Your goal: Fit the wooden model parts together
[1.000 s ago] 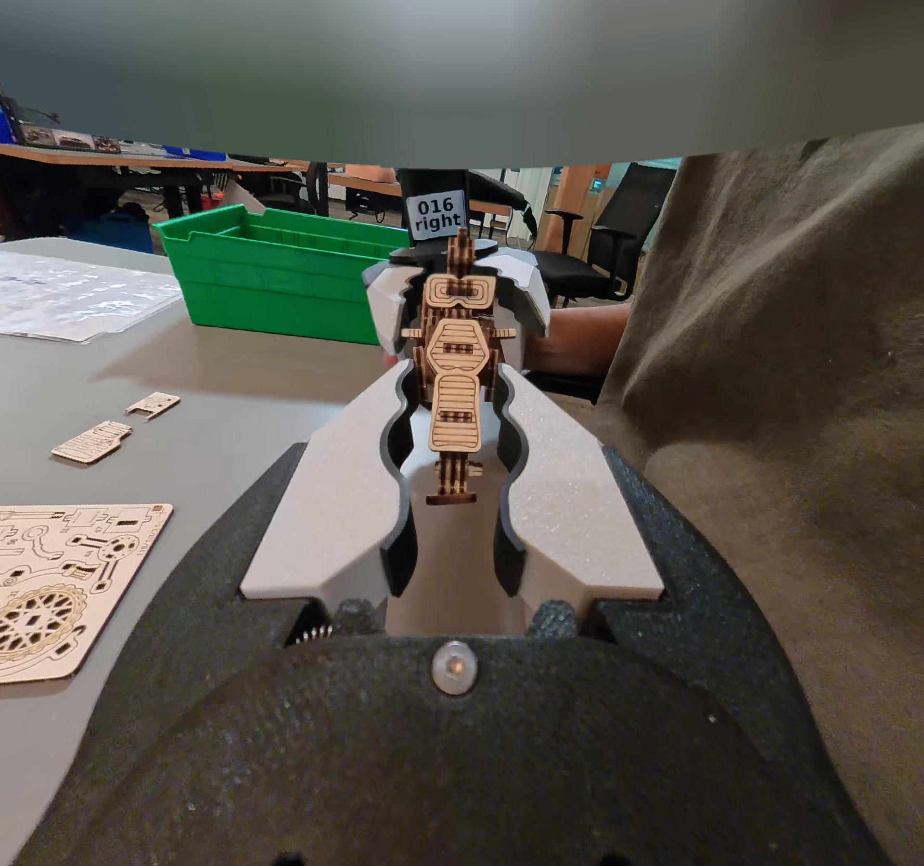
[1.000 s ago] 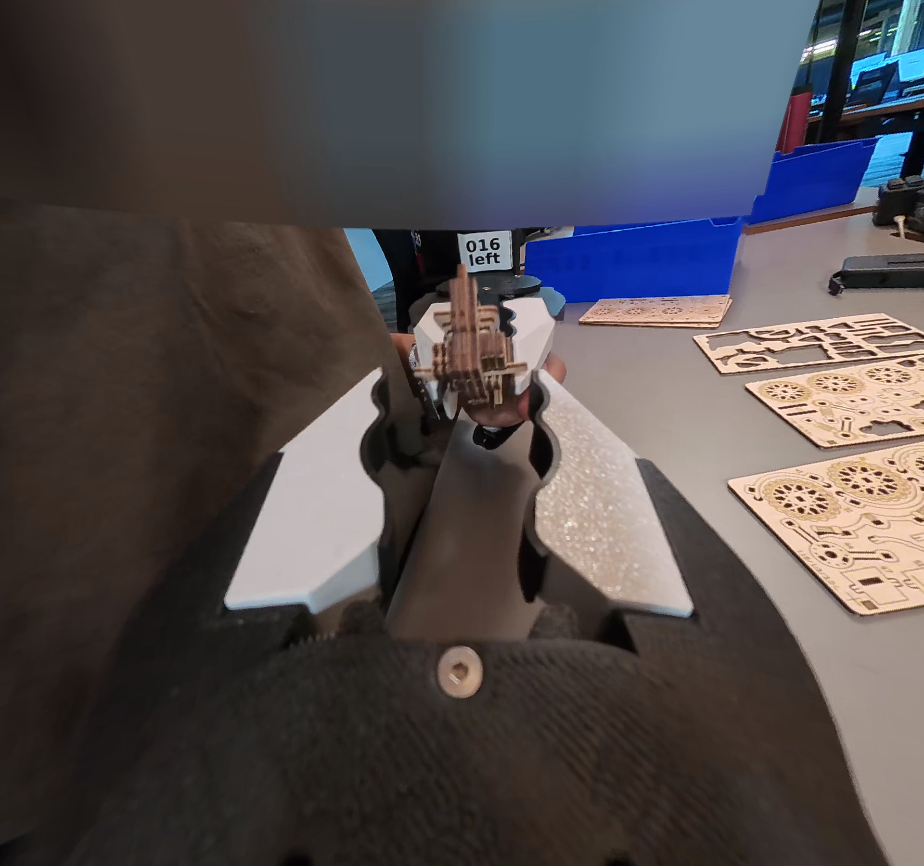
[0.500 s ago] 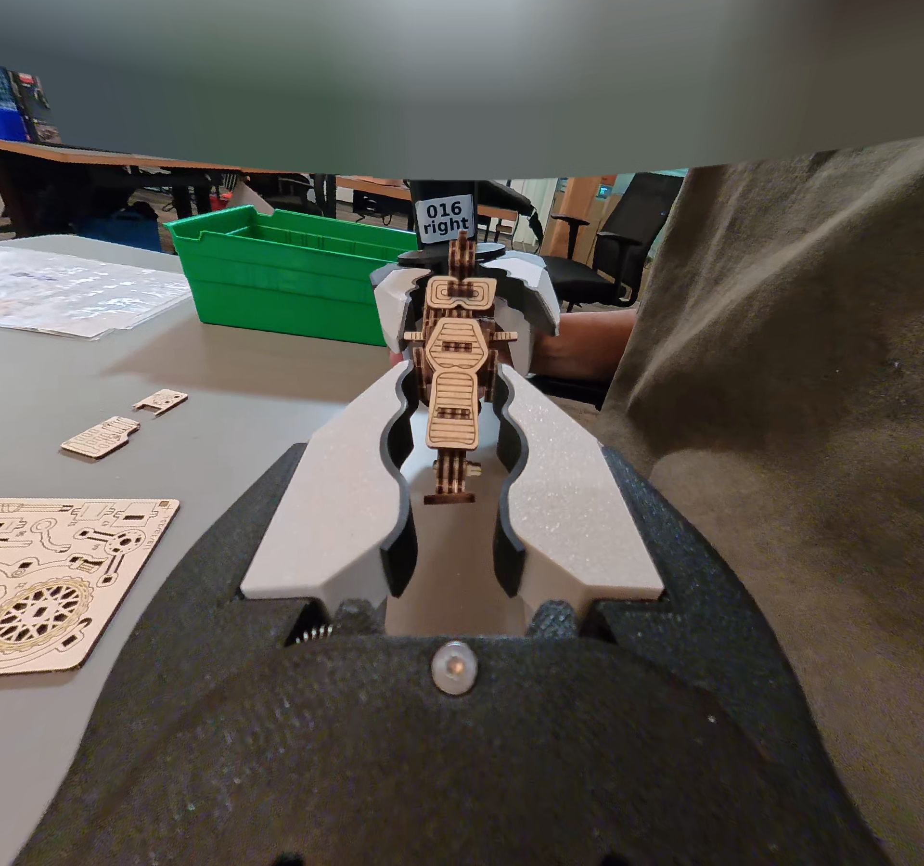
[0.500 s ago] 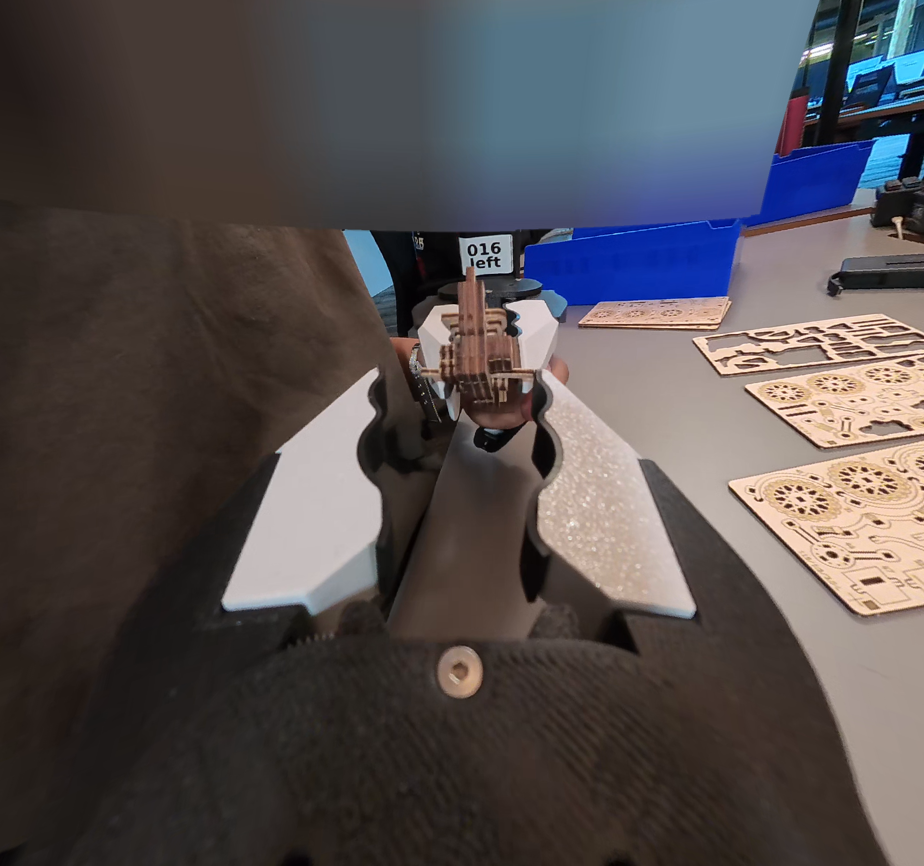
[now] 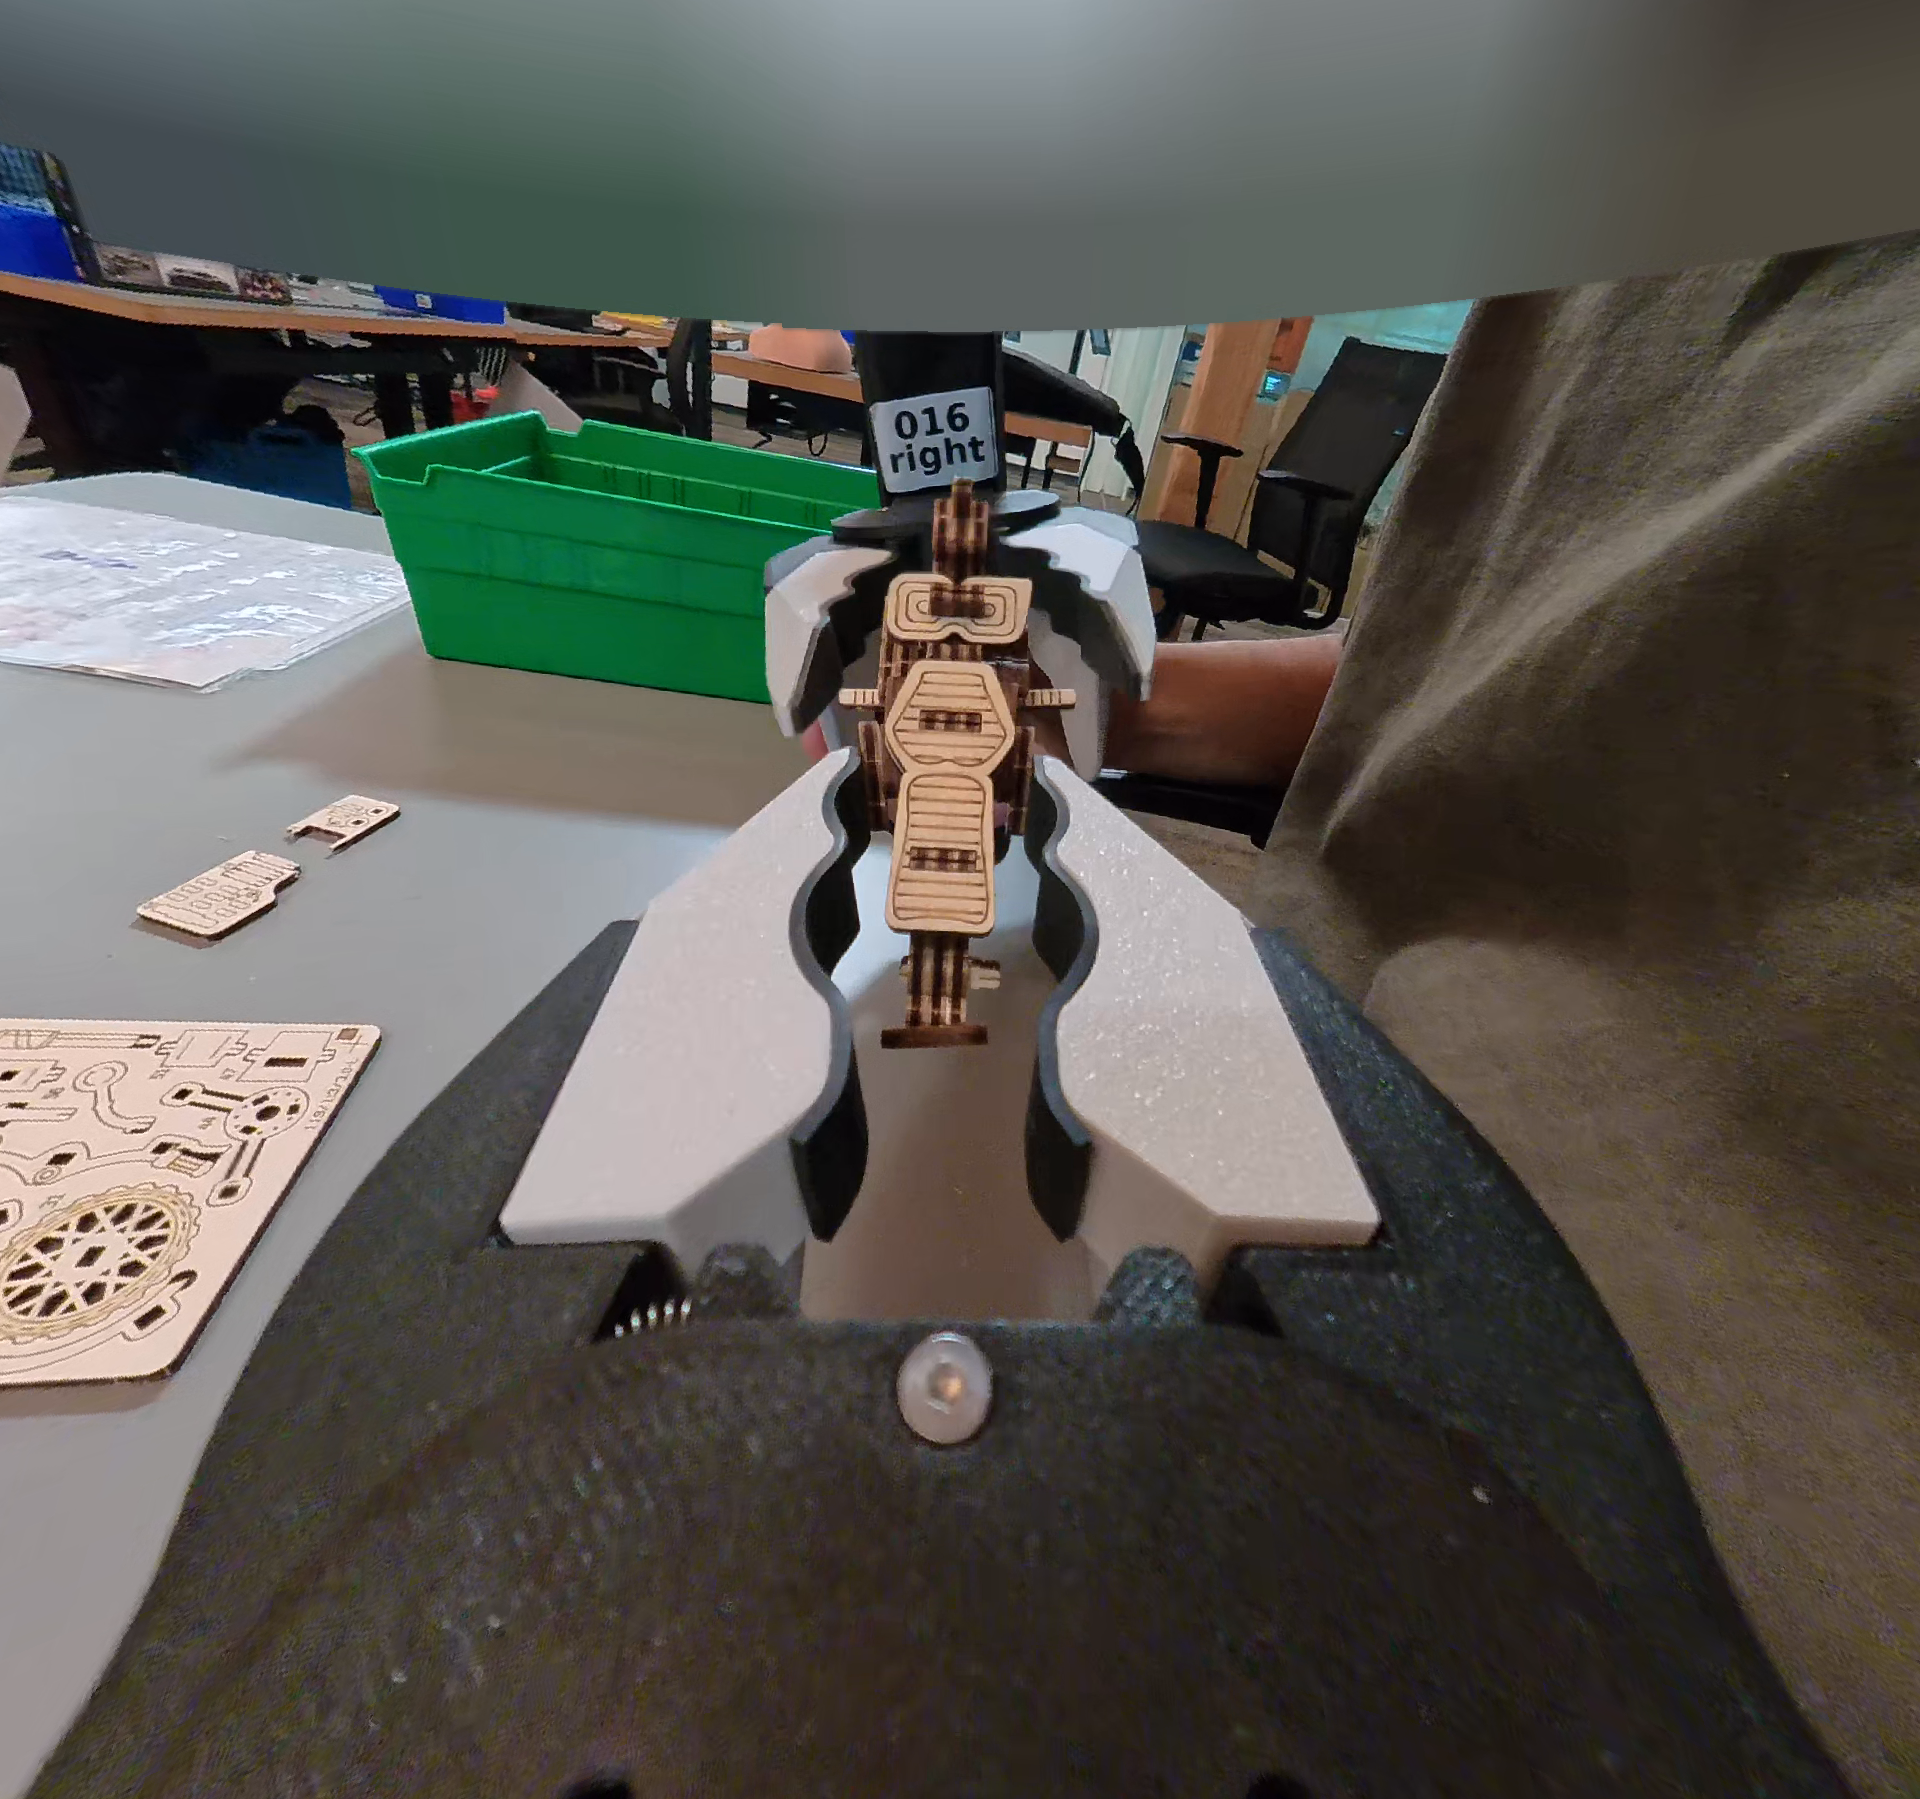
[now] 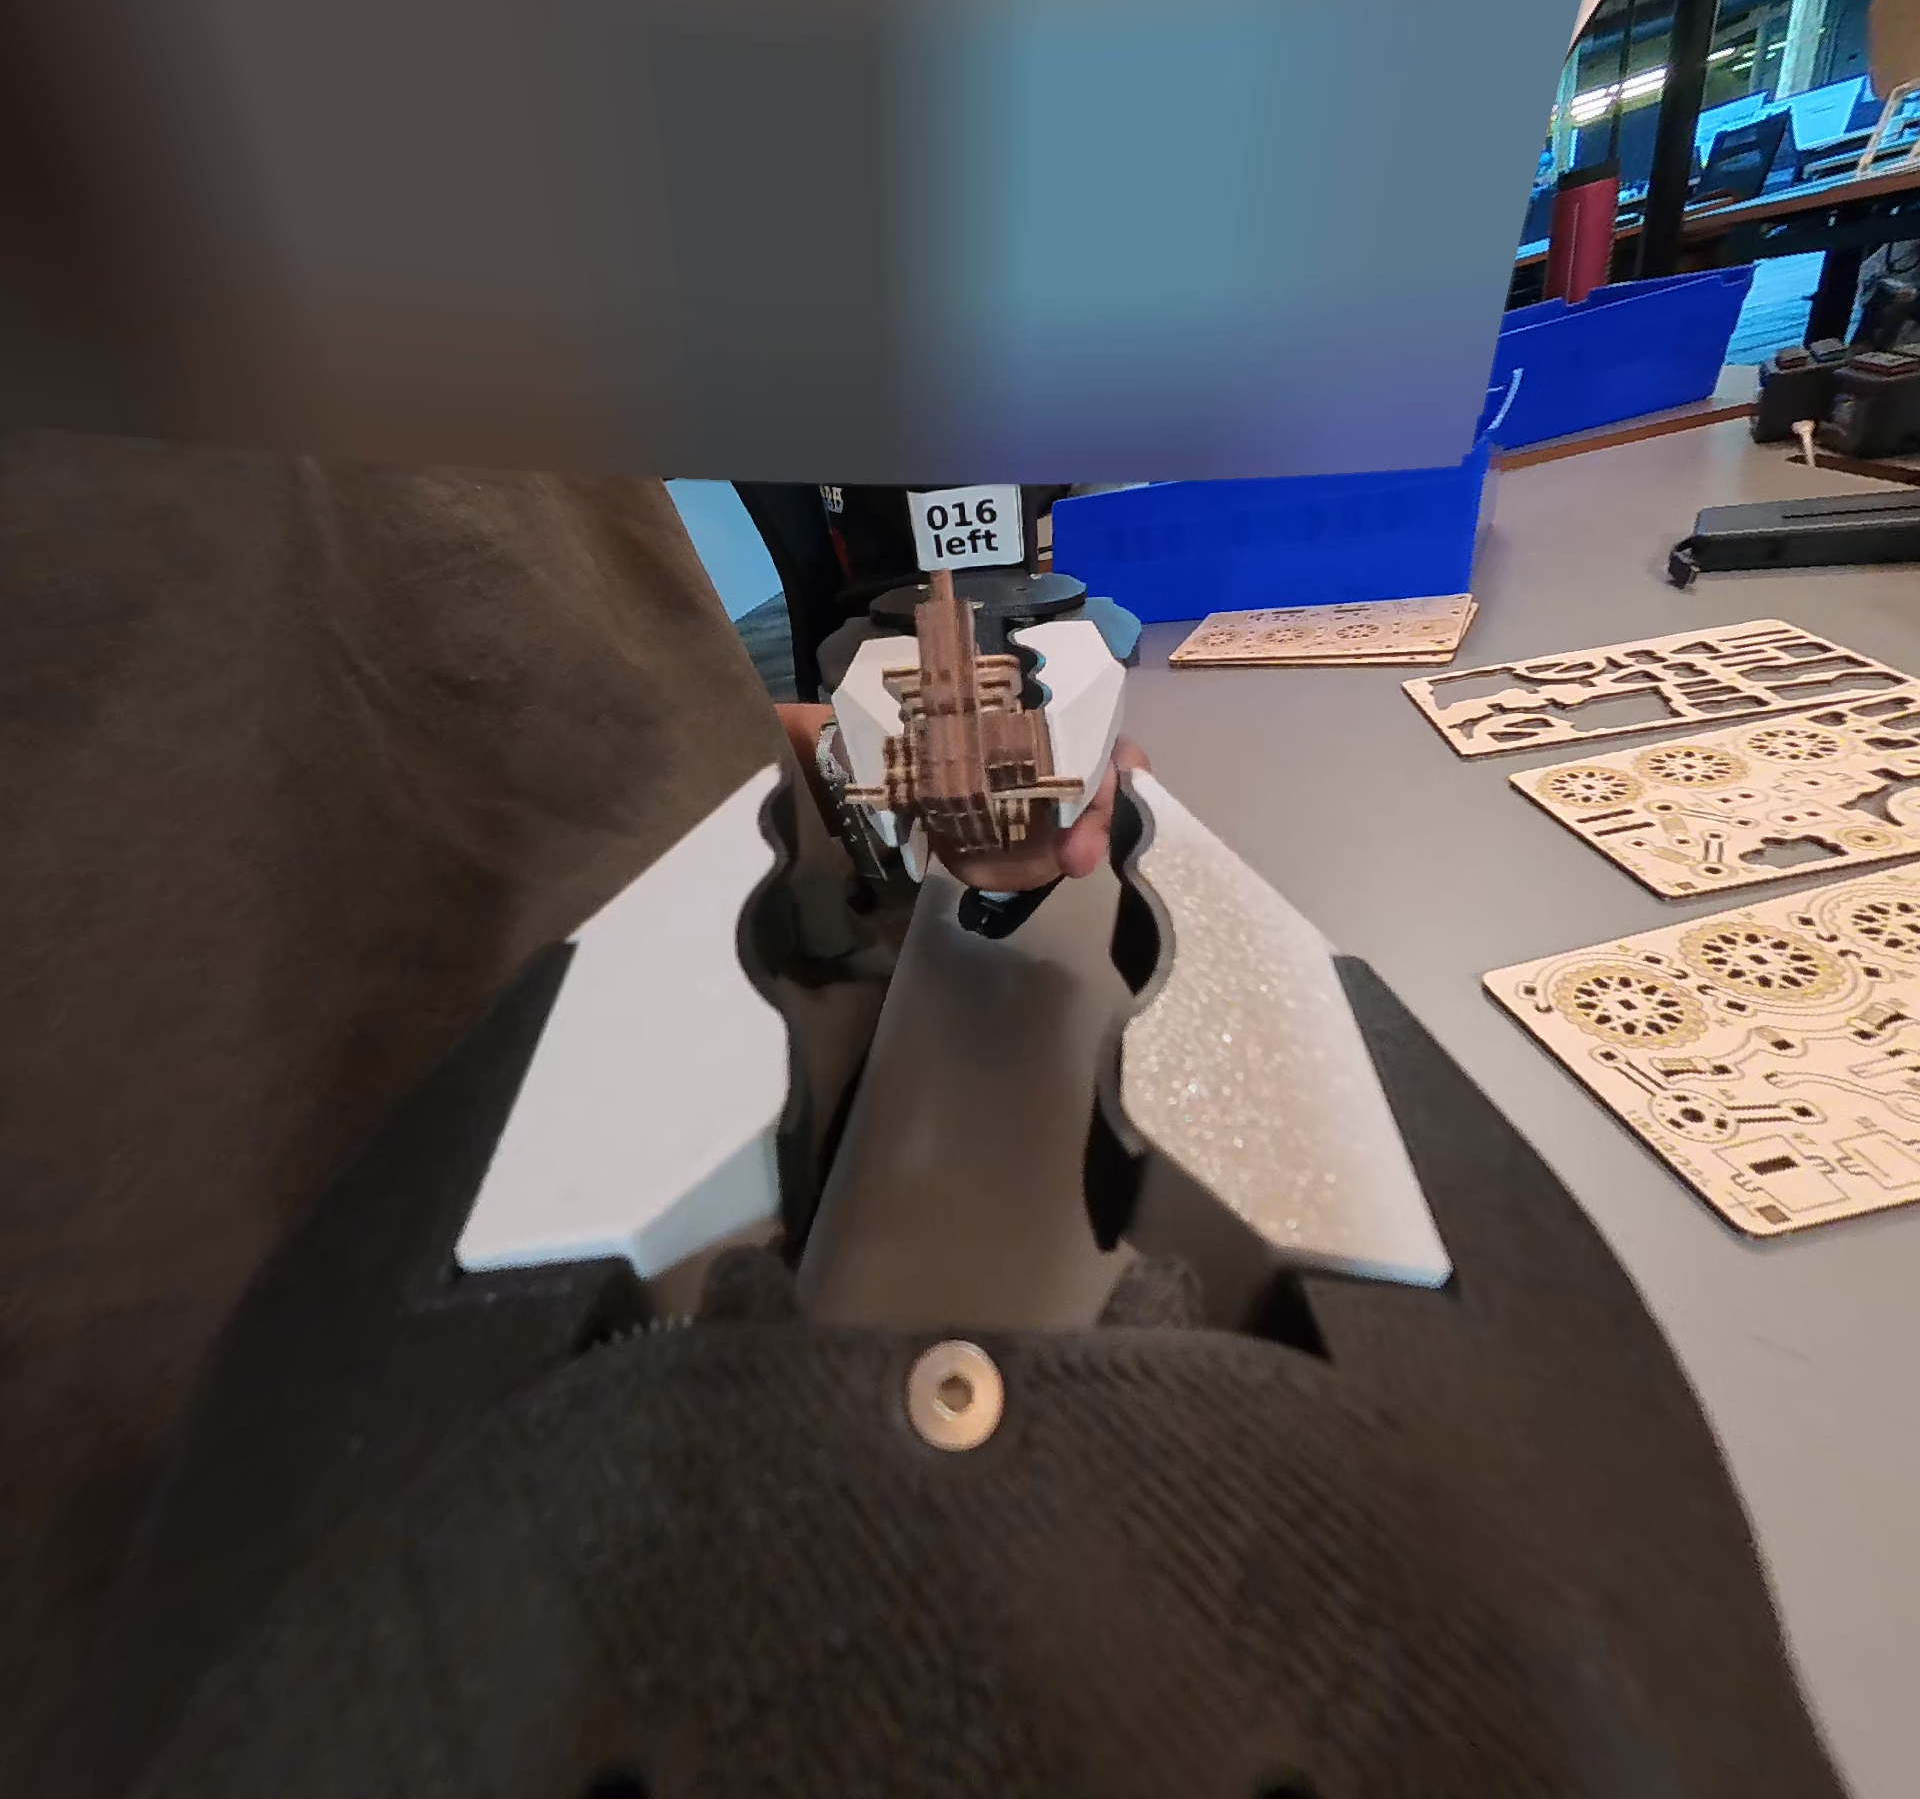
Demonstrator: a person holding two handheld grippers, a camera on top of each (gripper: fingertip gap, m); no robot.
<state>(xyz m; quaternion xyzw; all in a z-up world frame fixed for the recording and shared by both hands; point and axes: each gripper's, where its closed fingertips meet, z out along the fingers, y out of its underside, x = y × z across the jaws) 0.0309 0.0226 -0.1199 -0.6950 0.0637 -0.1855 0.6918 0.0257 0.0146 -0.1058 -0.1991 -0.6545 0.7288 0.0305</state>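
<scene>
A small assembled wooden model point(image 5: 940, 814) of layered laser-cut parts stands upright between the fingertips of my left gripper point(image 5: 943, 783), which is shut on it above the grey table. In the right wrist view the same model point(image 6: 961, 762) sits between the left gripper's white fingers point(image 6: 1081, 710). My right gripper point(image 6: 956, 804) faces it head-on with its jaws wide apart and empty, tips just short of the model. The right gripper also shows beyond the model in the left wrist view point(image 5: 951, 700).
A green bin point(image 5: 582, 586), two loose wooden pieces point(image 5: 218, 892) and a part sheet point(image 5: 135, 1199) lie to the left. A blue bin point(image 6: 1268, 544) and several wooden part sheets point(image 6: 1714, 804) lie to the right. A person's olive shirt point(image 5: 1610, 814) is close behind the grippers. Both grippers' tips are close together, under 4 cm apart.
Both grippers have drifted slightly together. The model looks a little straighter in the right wrist view. The left gripper's hold and the right gripper's opening are unchanged.
</scene>
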